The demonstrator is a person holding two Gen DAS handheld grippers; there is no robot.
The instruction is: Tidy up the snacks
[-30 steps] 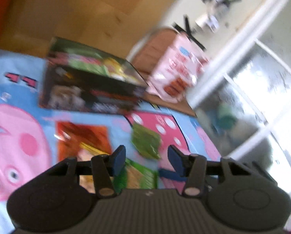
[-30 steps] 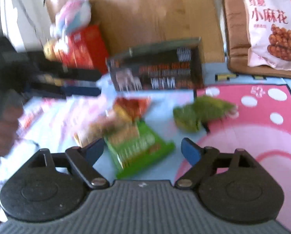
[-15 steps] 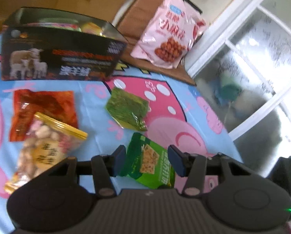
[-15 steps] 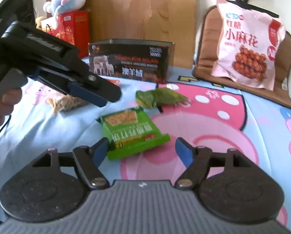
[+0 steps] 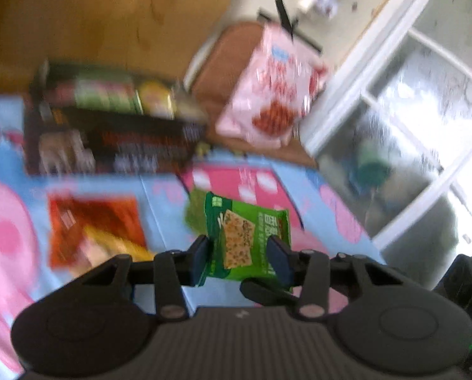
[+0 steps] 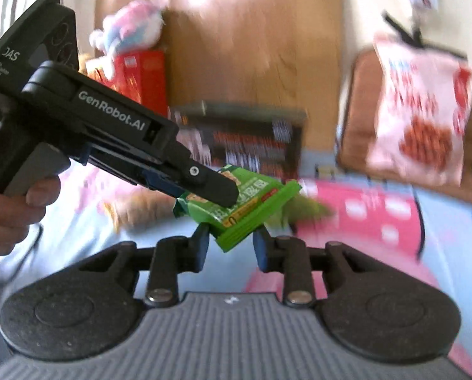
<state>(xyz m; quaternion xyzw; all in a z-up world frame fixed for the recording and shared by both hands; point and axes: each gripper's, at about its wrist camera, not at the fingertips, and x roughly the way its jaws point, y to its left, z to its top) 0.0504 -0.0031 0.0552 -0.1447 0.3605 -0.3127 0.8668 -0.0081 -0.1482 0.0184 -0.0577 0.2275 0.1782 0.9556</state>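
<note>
A green cracker packet (image 5: 247, 240) is off the mat, held between both grippers. My left gripper (image 5: 239, 258) is shut on its near end; seen in the right wrist view (image 6: 223, 194), its finger lies across the packet (image 6: 251, 202). My right gripper (image 6: 231, 247) has its fingers closed against the packet's lower edge. A black open box (image 5: 109, 136) with snacks inside stands at the back of the mat, also in the right wrist view (image 6: 245, 139). A dark green packet (image 6: 305, 212), a red packet (image 5: 93, 218) and a yellow nut packet (image 5: 109, 247) lie on the mat.
A large pink snack bag (image 5: 270, 95) leans on a brown cushion (image 5: 223, 60) at the back right. A red box (image 6: 138, 76) and a plush toy (image 6: 128, 34) stand at the back left. A glass door (image 5: 410, 126) is to the right. The mat (image 5: 8, 221) is blue and pink.
The green cracker packet lay on the mat half a second ago; now it is lifted off, with both grippers closed on it. Both views are blurred by motion.
</note>
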